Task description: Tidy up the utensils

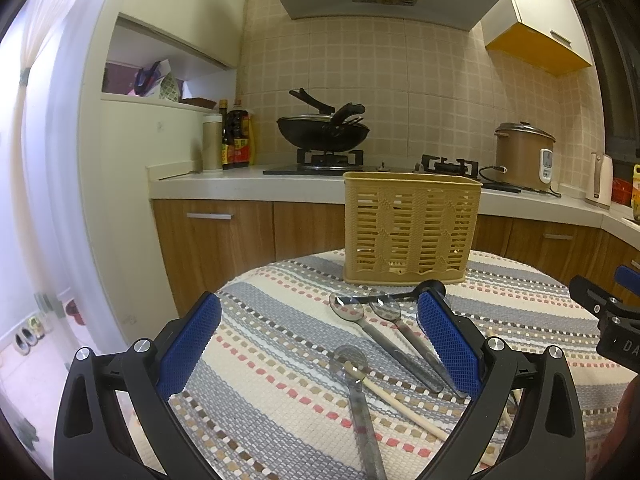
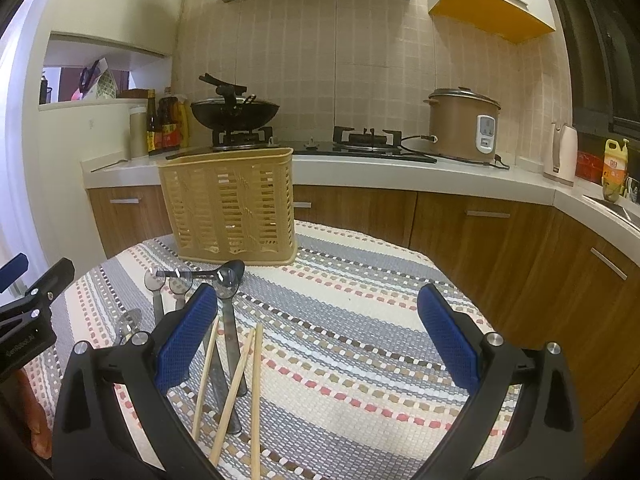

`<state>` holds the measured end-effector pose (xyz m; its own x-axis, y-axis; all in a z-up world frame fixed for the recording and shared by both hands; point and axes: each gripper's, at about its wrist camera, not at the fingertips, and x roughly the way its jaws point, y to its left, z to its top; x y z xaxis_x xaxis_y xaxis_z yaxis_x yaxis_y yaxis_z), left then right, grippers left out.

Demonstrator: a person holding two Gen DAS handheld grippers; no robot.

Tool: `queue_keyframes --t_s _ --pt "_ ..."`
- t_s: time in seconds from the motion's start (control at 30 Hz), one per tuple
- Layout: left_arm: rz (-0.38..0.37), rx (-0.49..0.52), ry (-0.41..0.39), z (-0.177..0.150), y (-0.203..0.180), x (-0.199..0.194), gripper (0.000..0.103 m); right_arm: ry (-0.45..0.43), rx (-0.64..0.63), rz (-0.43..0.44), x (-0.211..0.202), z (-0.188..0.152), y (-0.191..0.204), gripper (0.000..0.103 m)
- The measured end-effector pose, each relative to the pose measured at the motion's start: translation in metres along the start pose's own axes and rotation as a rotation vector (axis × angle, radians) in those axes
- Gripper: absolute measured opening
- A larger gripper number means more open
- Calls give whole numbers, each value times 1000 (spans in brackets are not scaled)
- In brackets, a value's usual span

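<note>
Hovering wide apart and empty, left gripper (image 1: 318, 344) over the spoons (image 1: 362, 326); right gripper (image 2: 316, 336) likewise spread, gripping nothing. Lying loose on the striped cloth (image 2: 360, 320): spoons and 3 chopsticks (image 2: 256, 392). Standing beyond, seemingly unfilled, the yellow basket (image 1: 412, 228). Sorting barely starting. Showing 3 chopsticks only in right view; left catching just 1.

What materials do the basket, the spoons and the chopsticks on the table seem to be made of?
Basket: probably plastic, matte tan, with moulded slotted walls. Spoons: likely polished steel, since their bowls give mirror-like reflections. Chopsticks: pale wood or bamboo by their dull, light colour; which of the two cannot be told.
</note>
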<state>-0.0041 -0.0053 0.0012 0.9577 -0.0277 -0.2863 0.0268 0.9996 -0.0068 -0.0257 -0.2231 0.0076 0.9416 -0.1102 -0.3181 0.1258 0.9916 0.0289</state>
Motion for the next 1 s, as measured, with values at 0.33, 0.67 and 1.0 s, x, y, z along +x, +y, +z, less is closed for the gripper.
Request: queue_keyframes --t_s 0.33,0.67,1.0 --pt "-1 -3 3 -1 0 1 96 2 -12 -1 -2 1 2 96" --pt "-1 -4 4 -1 0 1 96 3 -16 -1 -1 1 3 96" --pt "-1 -4 3 -1 0 1 96 5 -25 -7 0 1 5 96"
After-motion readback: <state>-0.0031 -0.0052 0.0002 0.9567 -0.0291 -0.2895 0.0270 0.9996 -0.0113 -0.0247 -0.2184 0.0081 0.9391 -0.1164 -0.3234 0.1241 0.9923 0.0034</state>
